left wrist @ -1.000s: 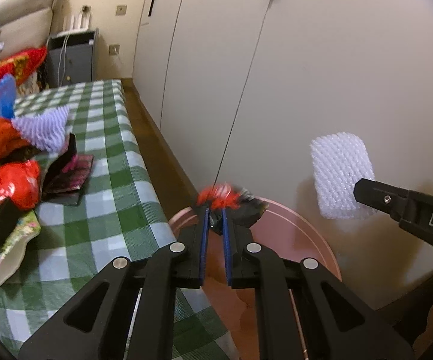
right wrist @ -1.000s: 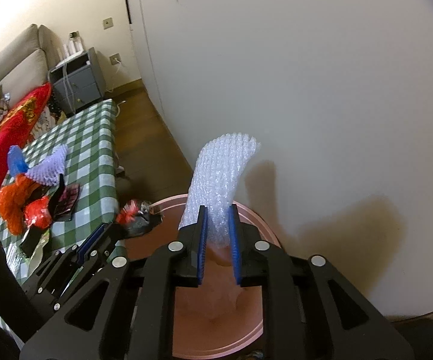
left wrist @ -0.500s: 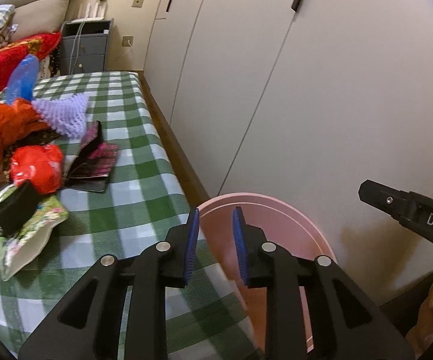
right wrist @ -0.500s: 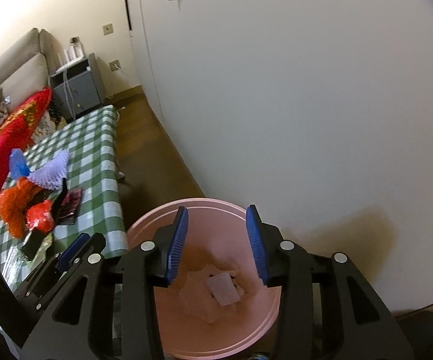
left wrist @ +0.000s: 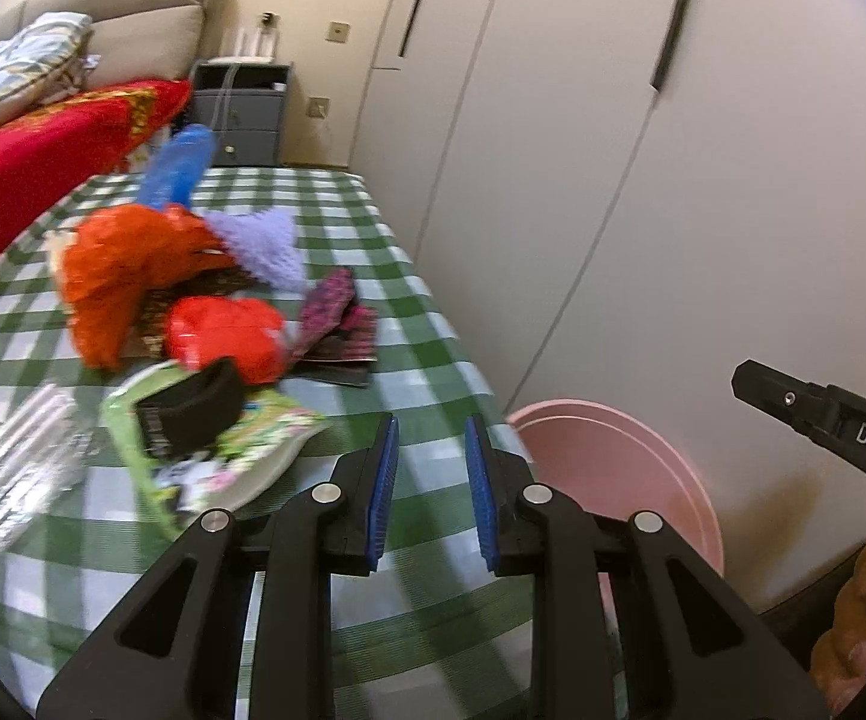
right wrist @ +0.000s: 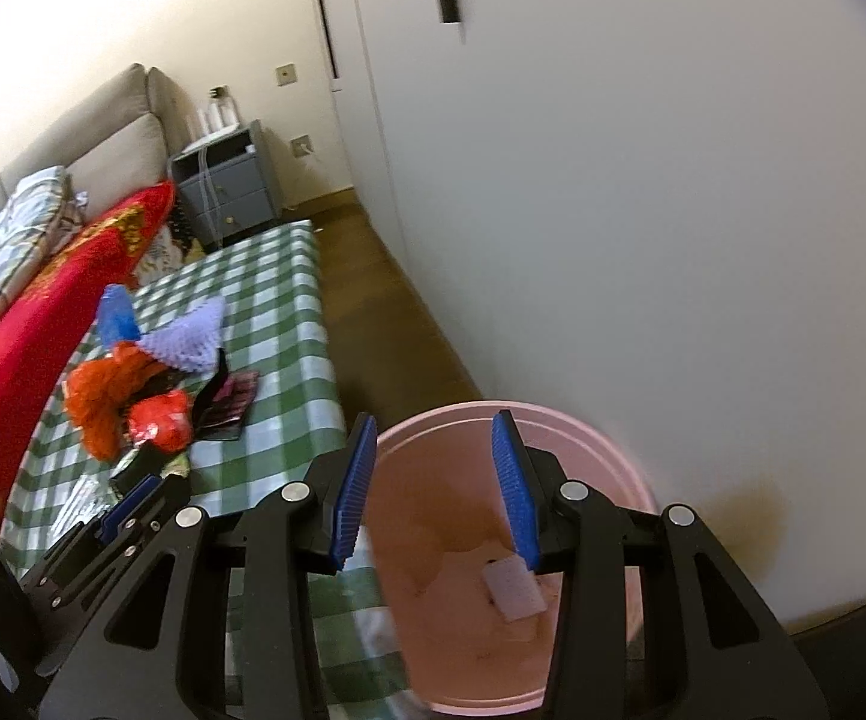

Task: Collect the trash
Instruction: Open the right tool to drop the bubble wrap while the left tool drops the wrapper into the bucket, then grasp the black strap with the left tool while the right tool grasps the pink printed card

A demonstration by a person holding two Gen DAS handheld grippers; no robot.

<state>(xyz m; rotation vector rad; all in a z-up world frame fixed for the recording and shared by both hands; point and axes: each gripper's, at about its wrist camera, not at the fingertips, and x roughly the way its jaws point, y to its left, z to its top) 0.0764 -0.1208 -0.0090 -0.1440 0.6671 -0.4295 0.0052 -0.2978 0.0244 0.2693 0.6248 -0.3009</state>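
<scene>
Fingers of both grippers spread wide, nothing held.
Left gripper [left wrist: 430, 480] hangs over the checked cloth [left wrist: 409, 312], near the trash pile [left wrist: 193, 312]; right gripper [right wrist: 436, 486] hovers over the pink bin [right wrist: 583, 420], where a white foam piece [right wrist: 514, 591] lies at the bottom.

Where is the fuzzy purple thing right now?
The fuzzy purple thing lies on the checked tablecloth, in the left half of both views, at the far end of the trash pile, next to the orange net and the blue piece.
</scene>
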